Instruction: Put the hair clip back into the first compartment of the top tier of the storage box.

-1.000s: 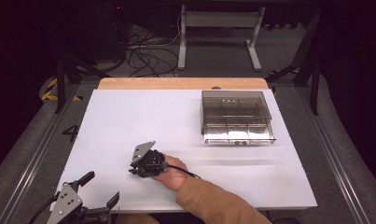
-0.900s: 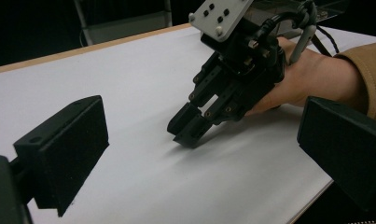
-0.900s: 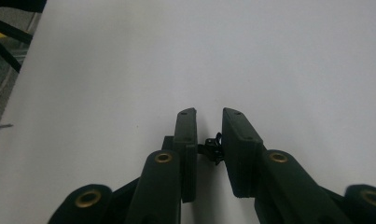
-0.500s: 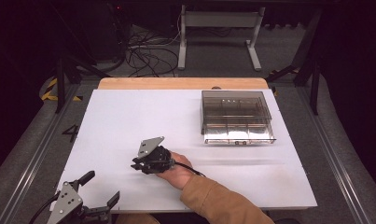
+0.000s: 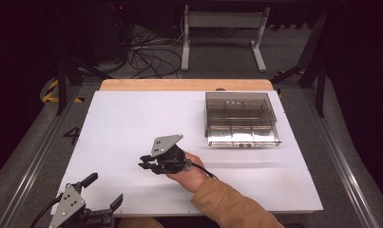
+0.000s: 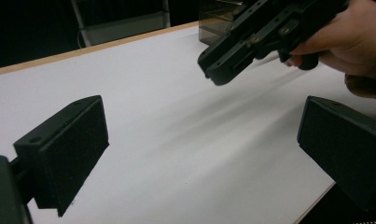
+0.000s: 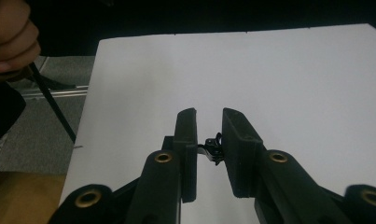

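Observation:
My right gripper (image 5: 144, 162) hangs above the white table (image 5: 132, 118), left of centre, held in a hand in a tan sleeve, jaws pointing left. In the right gripper view its jaws (image 7: 209, 116) stand close together, shut on a small black clip-like piece (image 7: 213, 149) deep between the pads. My left gripper (image 5: 103, 190) sits at the table's front left corner with its jaws wide open and nothing between them (image 6: 199, 154). From the left gripper view, the right gripper (image 6: 232, 65) hovers ahead above the table.
A clear plastic compartment box (image 5: 241, 118) stands at the back right of the table; its corner (image 6: 218, 18) shows behind the right gripper. A wooden edge (image 5: 179, 84) runs along the far side. Cables and a metal stand lie on the floor beyond.
The right gripper has risen and drifted a little to the right and away from the front edge. The left gripper has stayed in place.

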Demonstrator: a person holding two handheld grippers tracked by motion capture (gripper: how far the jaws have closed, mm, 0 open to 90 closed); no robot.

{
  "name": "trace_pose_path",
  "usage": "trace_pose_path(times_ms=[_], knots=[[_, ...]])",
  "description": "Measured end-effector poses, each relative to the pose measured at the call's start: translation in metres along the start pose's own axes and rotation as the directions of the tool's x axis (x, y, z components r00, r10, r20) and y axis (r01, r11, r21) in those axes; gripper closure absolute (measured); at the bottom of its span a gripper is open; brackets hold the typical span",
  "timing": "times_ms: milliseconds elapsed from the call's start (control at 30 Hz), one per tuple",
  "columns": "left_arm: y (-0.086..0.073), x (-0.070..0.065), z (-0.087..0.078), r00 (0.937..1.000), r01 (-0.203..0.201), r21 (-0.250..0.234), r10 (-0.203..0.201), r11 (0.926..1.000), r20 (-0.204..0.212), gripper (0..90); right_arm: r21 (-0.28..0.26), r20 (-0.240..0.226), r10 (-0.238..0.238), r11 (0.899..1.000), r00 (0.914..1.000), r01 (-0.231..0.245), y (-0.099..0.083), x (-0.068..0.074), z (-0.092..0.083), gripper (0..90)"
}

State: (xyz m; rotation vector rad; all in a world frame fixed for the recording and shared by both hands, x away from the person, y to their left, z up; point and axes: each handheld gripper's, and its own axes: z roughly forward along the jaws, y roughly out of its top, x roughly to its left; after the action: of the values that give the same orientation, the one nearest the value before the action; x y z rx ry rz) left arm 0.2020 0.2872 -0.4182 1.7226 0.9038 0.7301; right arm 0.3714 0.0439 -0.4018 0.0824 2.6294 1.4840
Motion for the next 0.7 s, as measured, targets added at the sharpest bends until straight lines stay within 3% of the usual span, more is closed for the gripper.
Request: trace_pose_path(times_ms=[233,700], knots=[[0.001,0.0,0.002,1.0,0.0,0.001,0.0,1.0,0.001,2.8,-0.006,0.015,-0.007,1.0,0.9999,0.007,0.003,0.003,-0.024,76.9],[0.001,-0.001,0.002,1.0,-0.01,0.005,0.009,0.9999,0.001,2.8,-0.001,0.046,-0.031,1.0,0.9985,0.031,0.006,0.012,-0.052,76.9]])
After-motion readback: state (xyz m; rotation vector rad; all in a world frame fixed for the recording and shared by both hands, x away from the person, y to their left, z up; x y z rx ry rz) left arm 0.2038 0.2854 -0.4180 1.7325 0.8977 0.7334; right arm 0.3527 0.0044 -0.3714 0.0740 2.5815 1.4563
